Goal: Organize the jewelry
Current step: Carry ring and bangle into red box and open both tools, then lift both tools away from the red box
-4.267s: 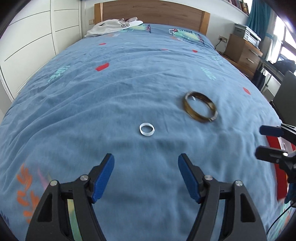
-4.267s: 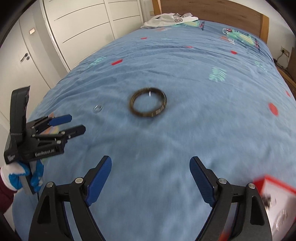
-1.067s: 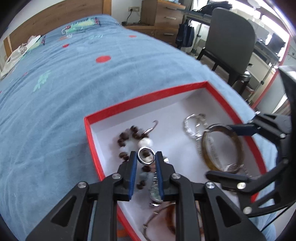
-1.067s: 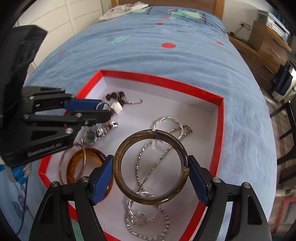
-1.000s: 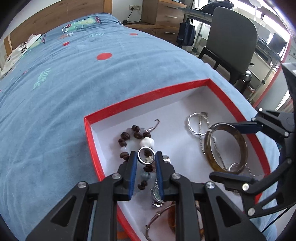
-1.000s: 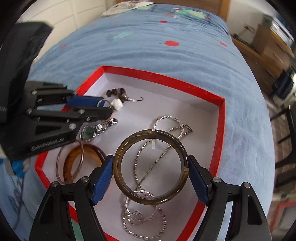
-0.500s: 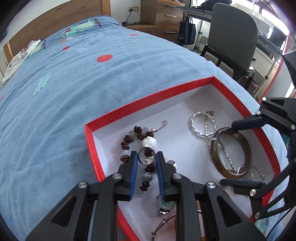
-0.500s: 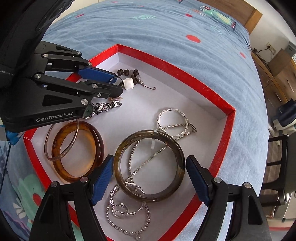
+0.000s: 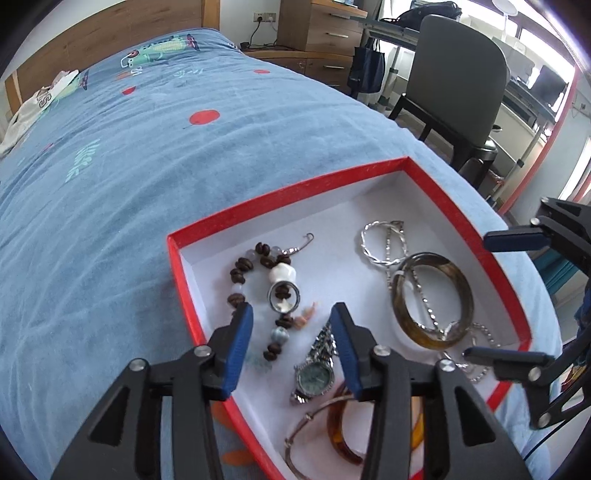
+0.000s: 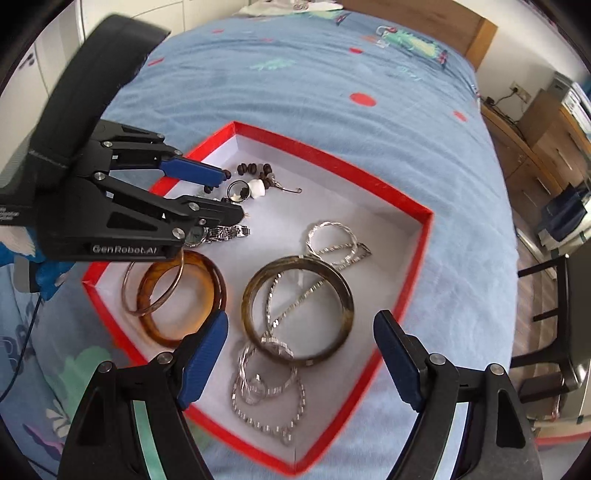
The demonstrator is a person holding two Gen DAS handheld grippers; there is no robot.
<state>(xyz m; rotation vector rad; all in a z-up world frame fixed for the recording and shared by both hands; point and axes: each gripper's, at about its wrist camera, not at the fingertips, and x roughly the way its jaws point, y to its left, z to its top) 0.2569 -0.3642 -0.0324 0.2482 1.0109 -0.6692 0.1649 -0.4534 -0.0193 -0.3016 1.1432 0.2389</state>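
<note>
Jewelry box: a red-rimmed box [image 9: 258, 205] with a white floor sits on the blue bedspread [image 9: 110, 166], near the edge of the bed.
Silver ring: the small ring [image 9: 283, 297] lies on the box floor on top of the beaded bracelet [image 9: 255, 269], just past the left tips.
Left gripper: the left gripper [image 9: 291, 330] hangs over the near-left part of the box; its jaws are opening, the blue pads [image 9: 238, 341] stand apart, and the ring is loose ahead of them, touched by neither.
Dark bangle: the brown-olive bangle [image 10: 298, 309] lies flat on the box floor over silver chains [image 10: 269, 398], with a twisted silver hoop [image 10: 330, 236] at its far side.
Right gripper: the right gripper [image 10: 301, 362] is spread wide above the bangle; neither pad touches it and it holds nothing.
Other pieces: an amber bangle [image 10: 181, 297] with a thin metal hoop [image 10: 153, 284] across it lies at the box's left side, and a wristwatch [image 9: 314, 373] lies between it and the beads.
Room: a wooden headboard [image 10: 417, 14] at the far end of the bed, a dark chair [image 9: 458, 85] and wooden drawers [image 9: 317, 26] beside it.
Person: a blue-and-white gloved hand [image 10: 26, 258] grips the left tool's handle.
</note>
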